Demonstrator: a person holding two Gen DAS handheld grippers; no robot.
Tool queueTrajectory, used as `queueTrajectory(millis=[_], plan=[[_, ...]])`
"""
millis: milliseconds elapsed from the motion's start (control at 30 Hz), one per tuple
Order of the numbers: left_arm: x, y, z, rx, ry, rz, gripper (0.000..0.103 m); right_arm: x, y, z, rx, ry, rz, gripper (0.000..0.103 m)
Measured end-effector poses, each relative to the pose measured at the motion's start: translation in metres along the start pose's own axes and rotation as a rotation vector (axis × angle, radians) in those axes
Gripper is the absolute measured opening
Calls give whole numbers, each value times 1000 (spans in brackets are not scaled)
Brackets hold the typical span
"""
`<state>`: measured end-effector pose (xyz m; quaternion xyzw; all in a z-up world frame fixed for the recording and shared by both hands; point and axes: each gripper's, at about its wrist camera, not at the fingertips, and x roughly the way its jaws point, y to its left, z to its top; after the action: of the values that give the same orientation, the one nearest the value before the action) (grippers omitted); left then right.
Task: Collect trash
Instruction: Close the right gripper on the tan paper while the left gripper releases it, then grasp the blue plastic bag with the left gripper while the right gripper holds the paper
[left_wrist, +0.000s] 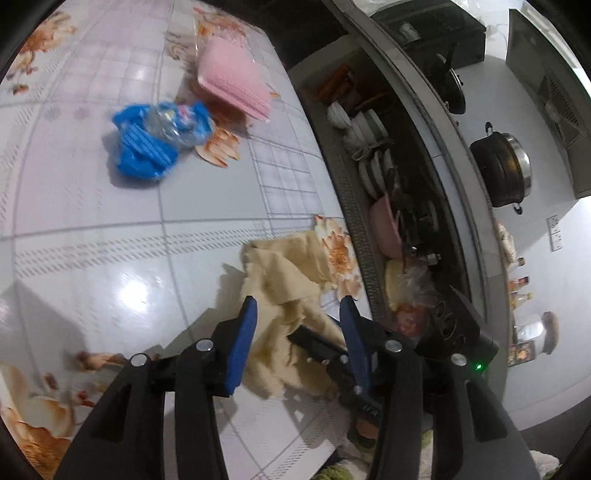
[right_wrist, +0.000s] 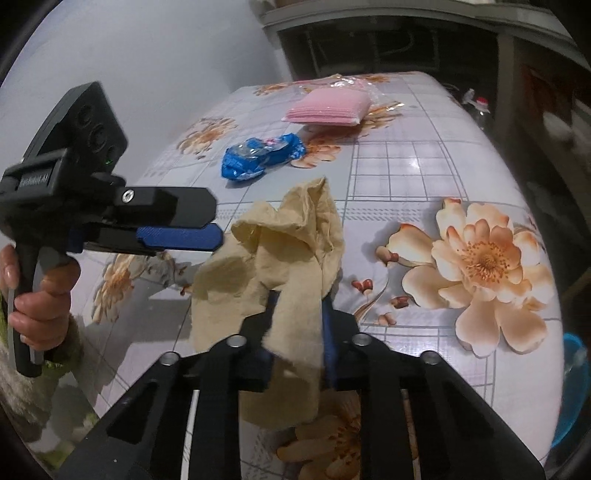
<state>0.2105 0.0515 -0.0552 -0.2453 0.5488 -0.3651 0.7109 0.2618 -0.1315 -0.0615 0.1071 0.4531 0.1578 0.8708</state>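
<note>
A crumpled beige tissue (right_wrist: 288, 236) lies bunched on the flowered tablecloth (right_wrist: 406, 177). My right gripper (right_wrist: 299, 314) is shut on its near end, and the paper drapes over the blue pads. In the left wrist view the same tissue (left_wrist: 284, 273) sits between the spread blue pads of my left gripper (left_wrist: 299, 306), which is open and does not press it. The right gripper (left_wrist: 295, 338) comes in from the right there. A hand (right_wrist: 40, 306) holds the left gripper (right_wrist: 218, 236), whose tip is at the tissue's left edge. Farther back lies a blue plastic wrapper (right_wrist: 258, 157), also seen as the blue wrapper (left_wrist: 147, 144).
A pink pack of cloths (right_wrist: 328, 107) rests at the table's far end, the same pink pack (left_wrist: 232, 81). Beyond the table edge are a shelf of stacked dishes (left_wrist: 373, 166), a dark pot (left_wrist: 502, 170), a plastic bottle (right_wrist: 480, 107) and a blue tub (right_wrist: 574, 387).
</note>
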Motion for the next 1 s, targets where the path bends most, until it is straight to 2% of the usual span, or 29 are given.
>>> queueTrajectory(millis=[100,167,200,267,400,533,633,800,1000], plan=[[-13,-7,6,53,-77,90,45,-1,-5,-1,22,-2,-4,7],[-20,-8,11,79,-125,162,45,-3,-7,-2,34,-1,-7,6],[-22,-8,14,102,-148,220,48,-5,-9,-3,39,0,-14,6],[-21,-12,22,178,-199,411,52,-8,-13,-6,50,0,-27,5],[-5,-17,38,301,-221,635,60,-20,-27,-15,85,1,-47,5],[11,-13,50,397,-206,732,65,-30,-37,-25,104,-3,-60,5],[23,-9,57,442,-181,789,65,-36,-44,-31,126,-7,-58,5],[40,4,69,418,-141,835,65,-39,-49,-33,148,-12,-50,5],[36,8,69,373,-150,821,43,-37,-51,-32,145,-23,-49,4]])
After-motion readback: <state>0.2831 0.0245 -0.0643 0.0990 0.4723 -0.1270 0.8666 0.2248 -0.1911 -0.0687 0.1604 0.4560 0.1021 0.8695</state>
